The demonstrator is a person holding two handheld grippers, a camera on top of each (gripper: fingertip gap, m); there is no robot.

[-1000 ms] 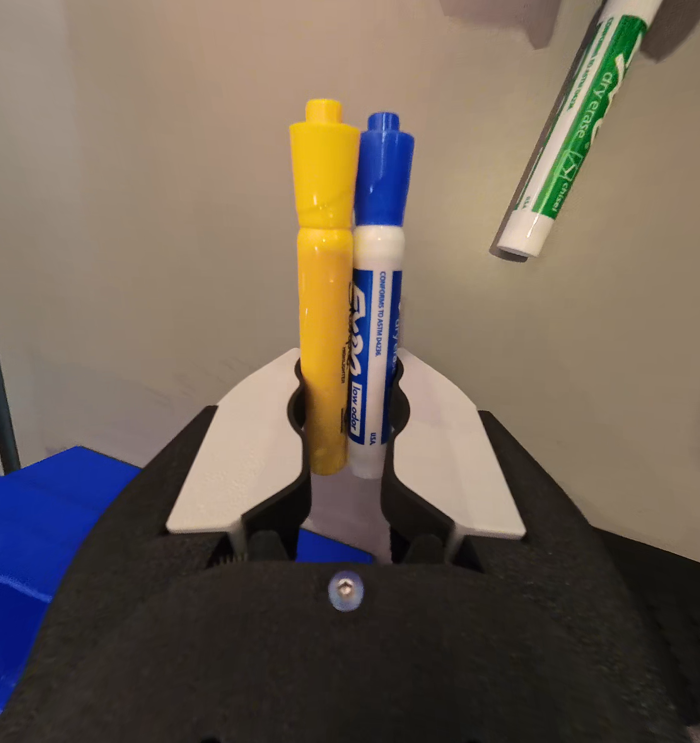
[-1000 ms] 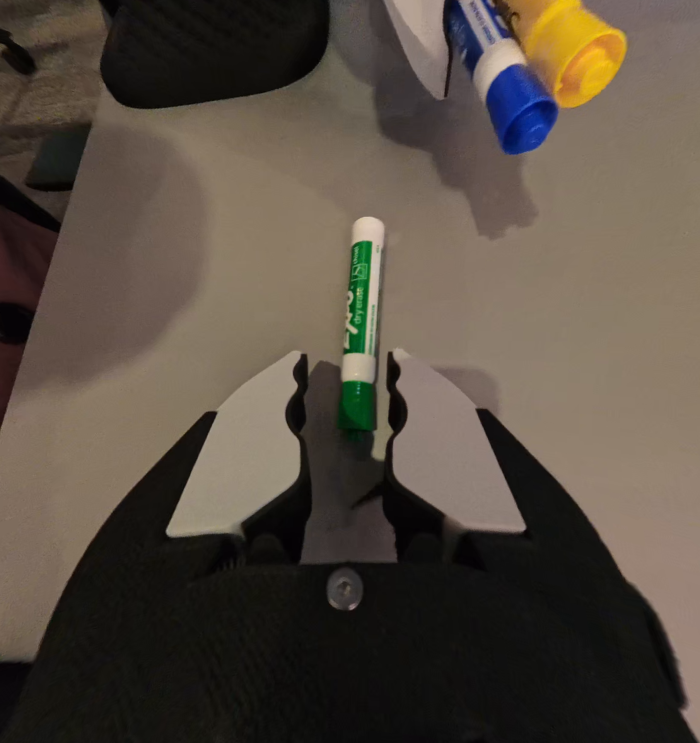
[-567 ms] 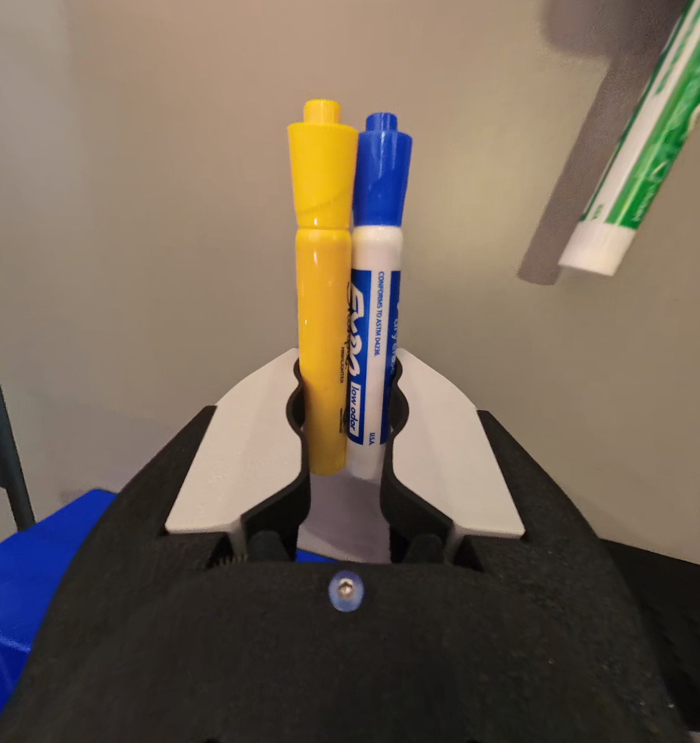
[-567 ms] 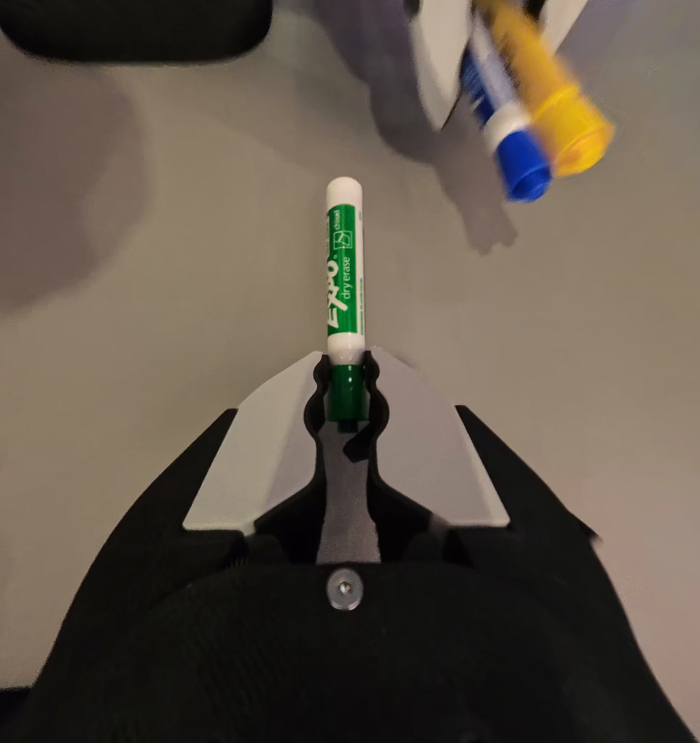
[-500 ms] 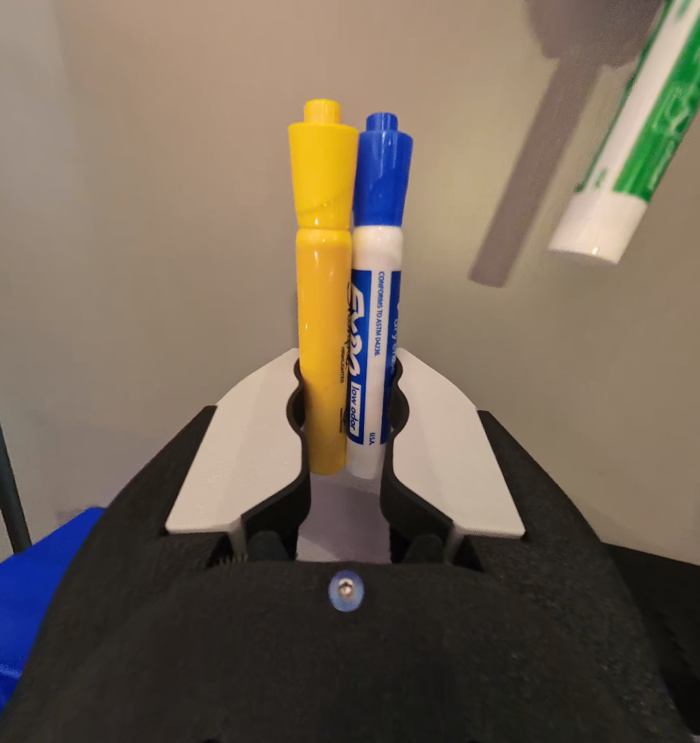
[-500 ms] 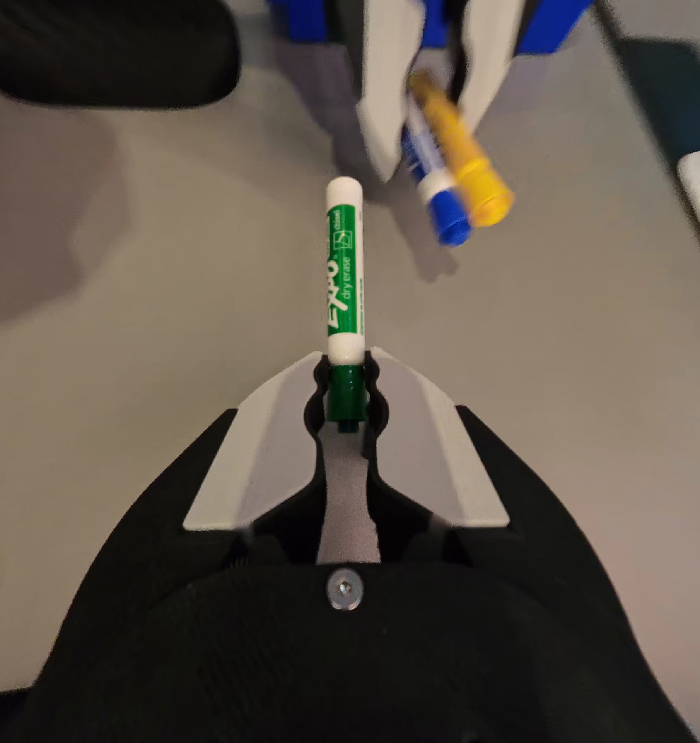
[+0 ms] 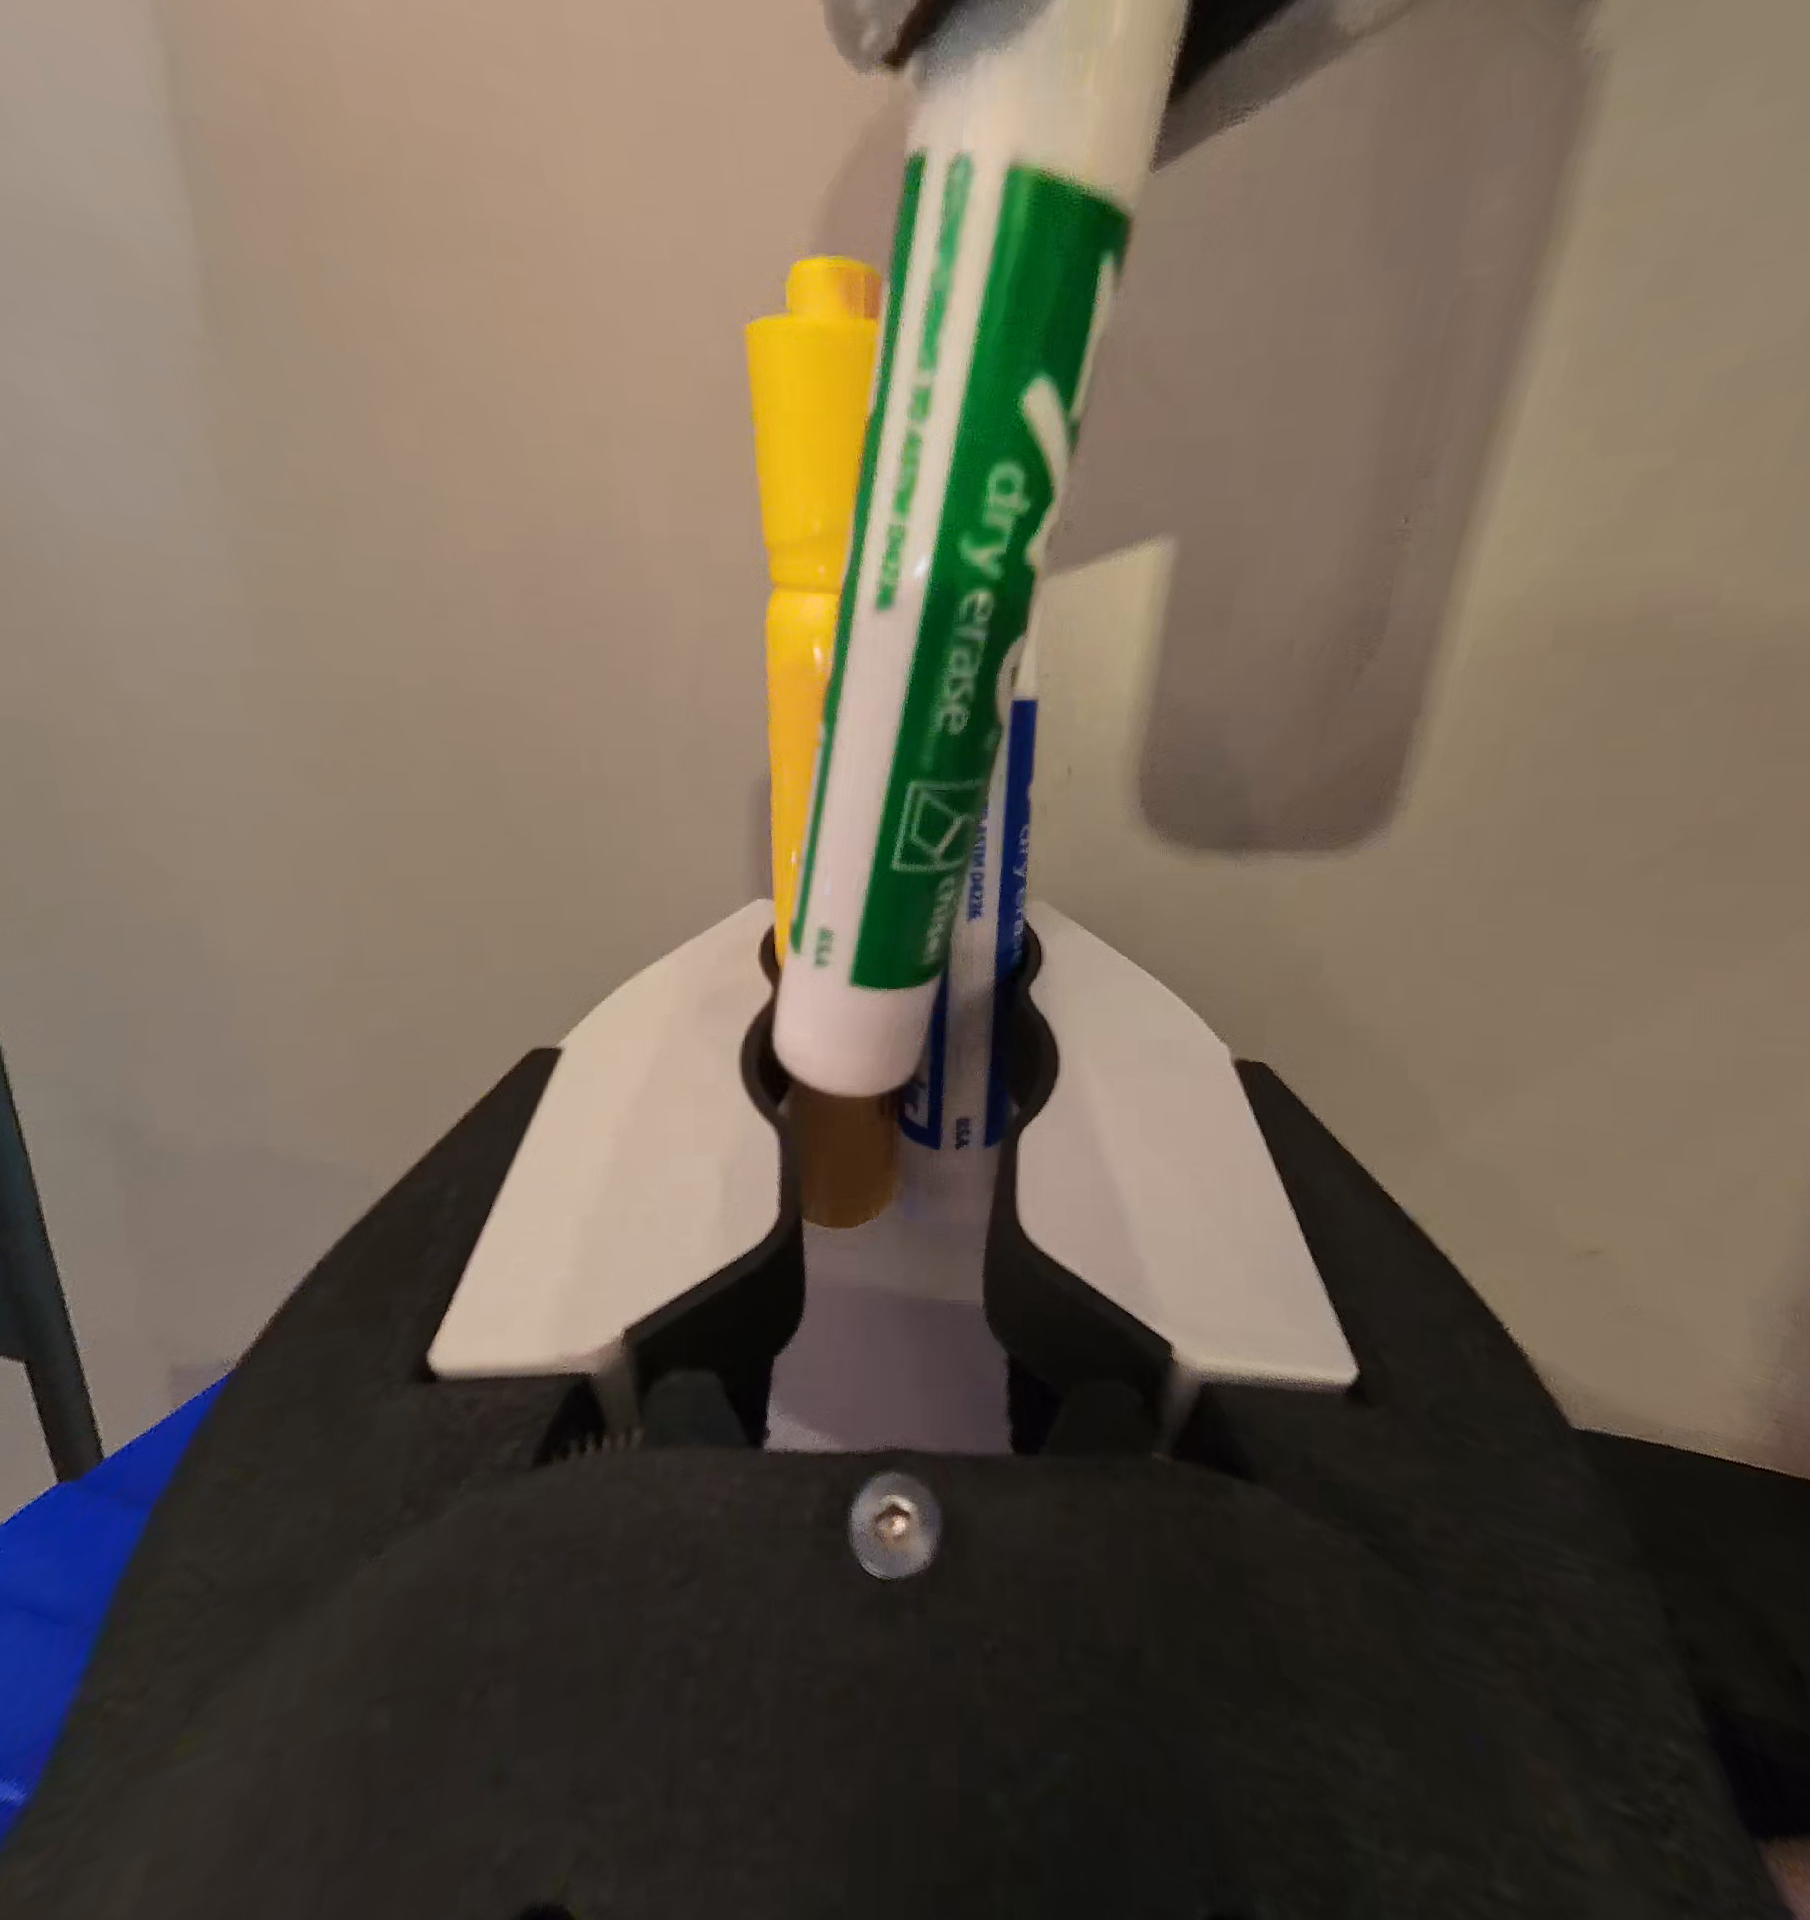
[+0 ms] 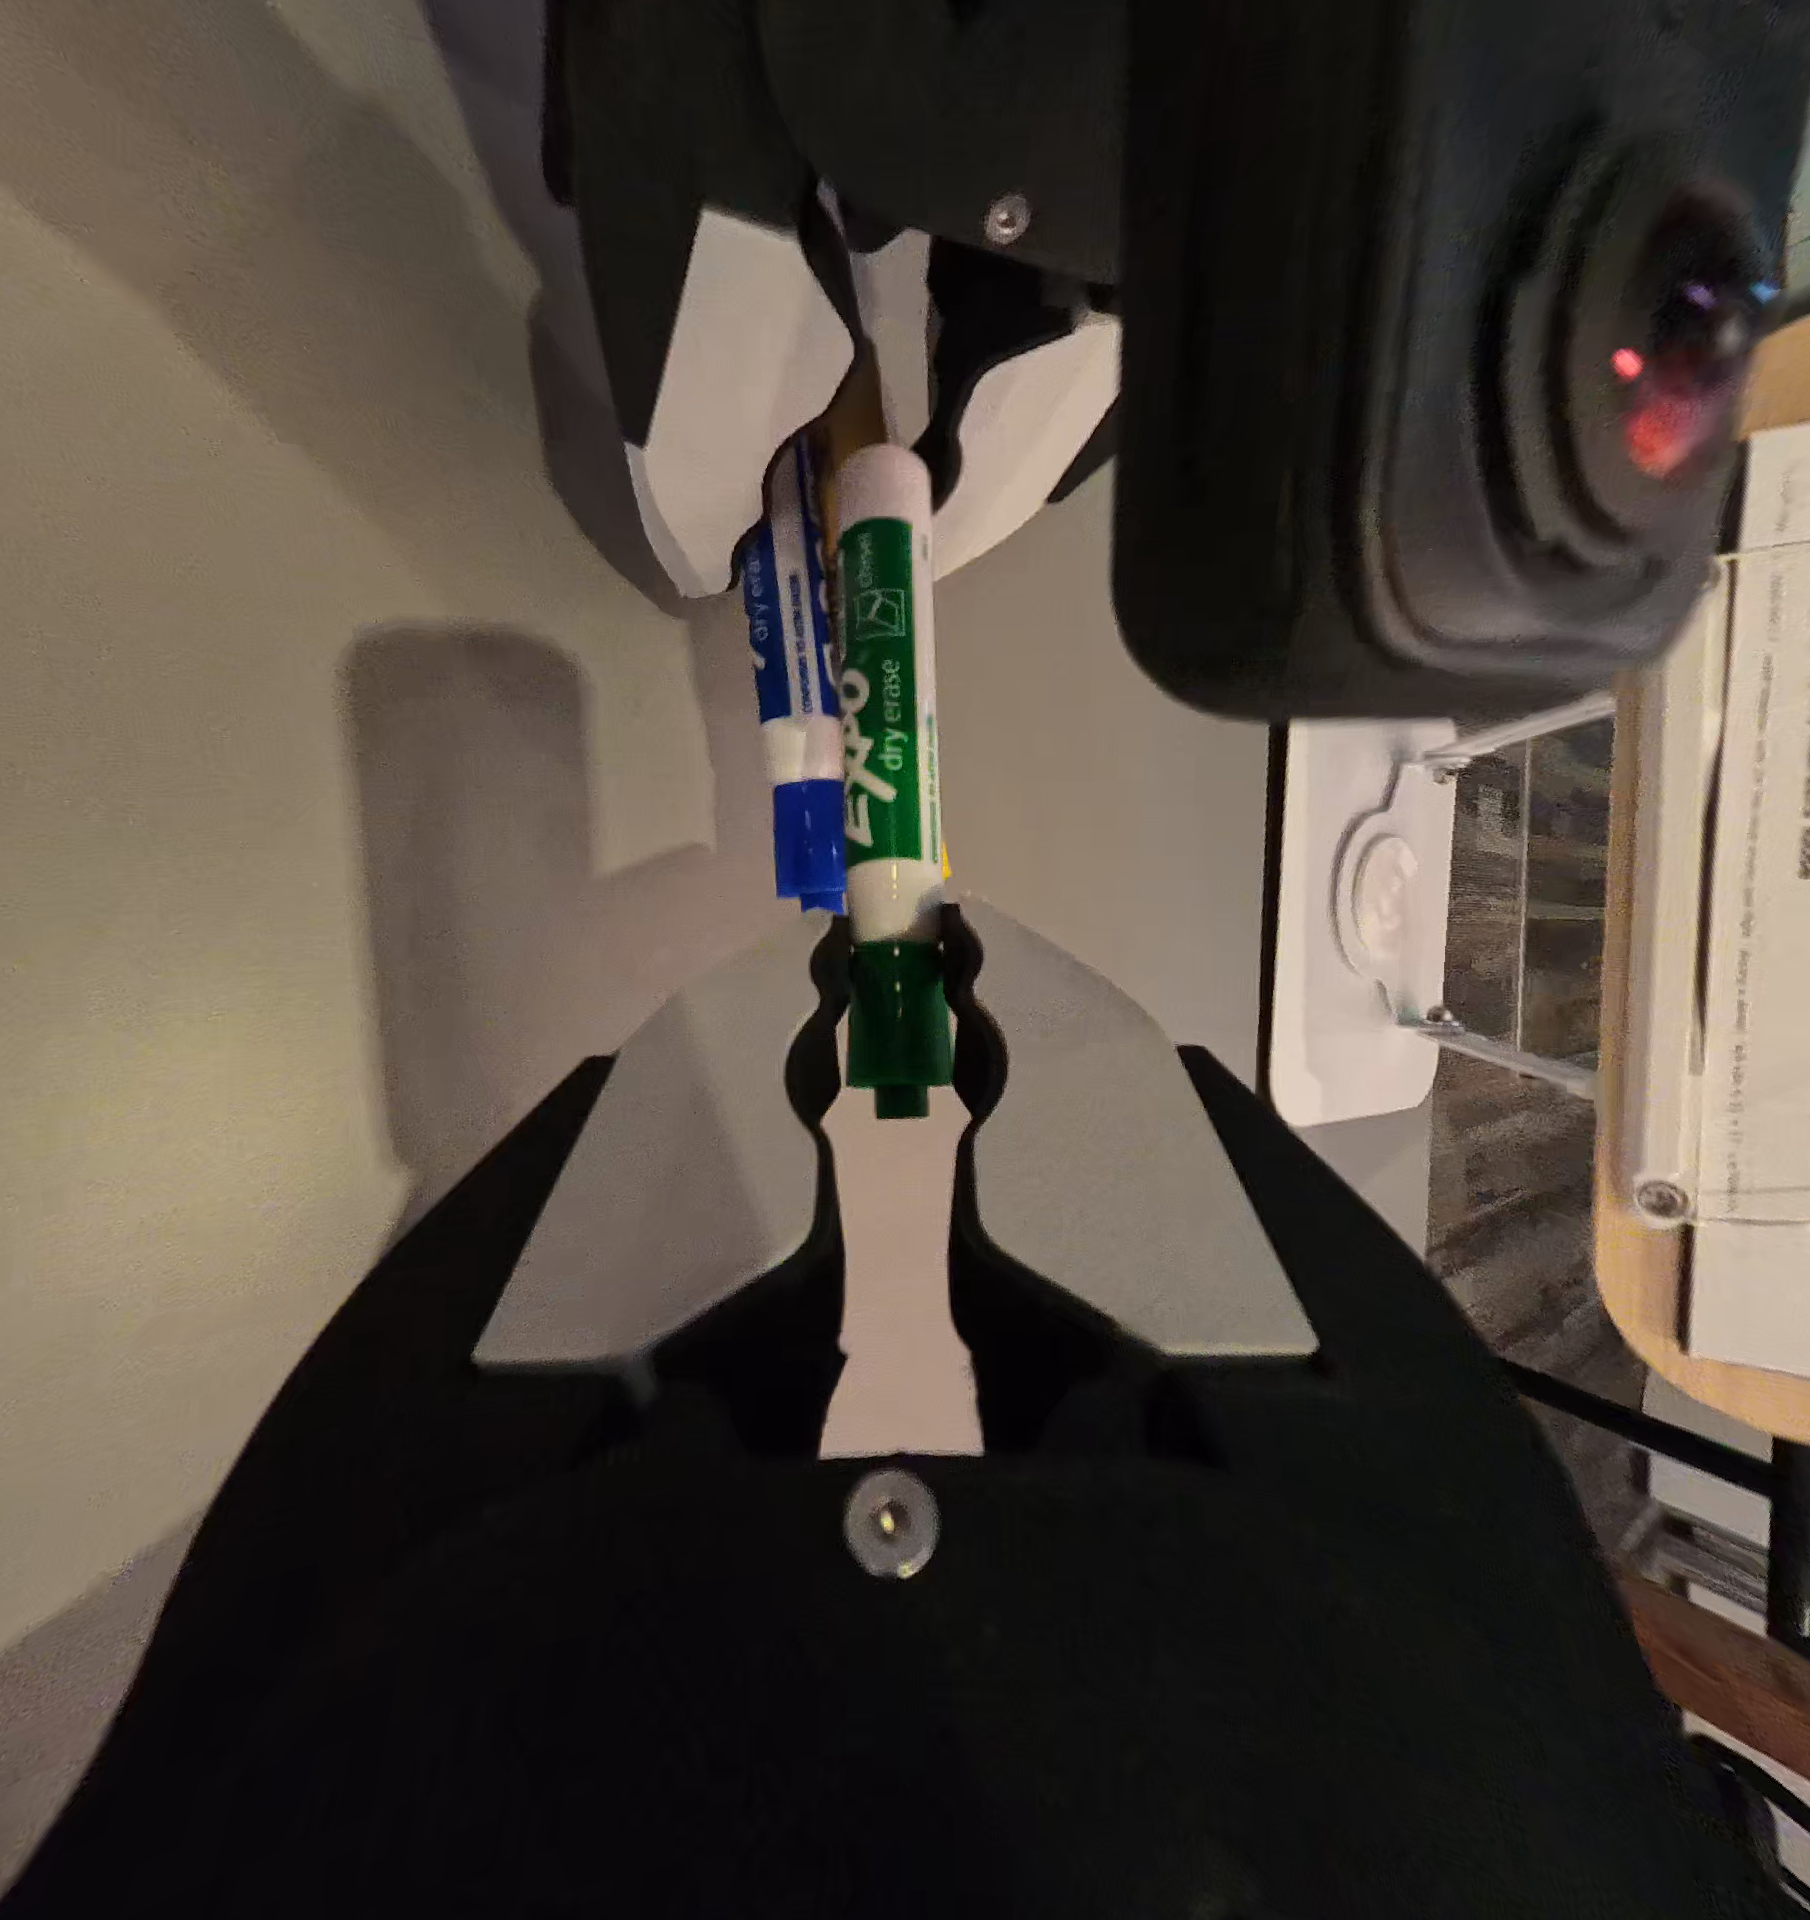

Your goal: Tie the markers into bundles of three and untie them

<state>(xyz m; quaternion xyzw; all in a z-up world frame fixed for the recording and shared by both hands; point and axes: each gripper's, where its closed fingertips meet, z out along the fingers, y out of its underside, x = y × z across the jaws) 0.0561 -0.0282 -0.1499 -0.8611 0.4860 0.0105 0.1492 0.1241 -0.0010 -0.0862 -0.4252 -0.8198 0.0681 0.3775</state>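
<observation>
Green marker pinched by the right gripper (cap end) lies against yellow marker and blue marker clamped in the left gripper

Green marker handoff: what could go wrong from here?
1. The right gripper pinches the green-and-white dry-erase marker only by its cap, so a push could pivot it.
2. The left gripper is already full with the yellow marker and blue-and-white marker; opening may drop both.

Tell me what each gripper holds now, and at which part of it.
Left gripper: yellow marker and blue marker, gripped together at their lower barrels, opposite the caps. Right gripper: green marker, gripped by its cap.
</observation>
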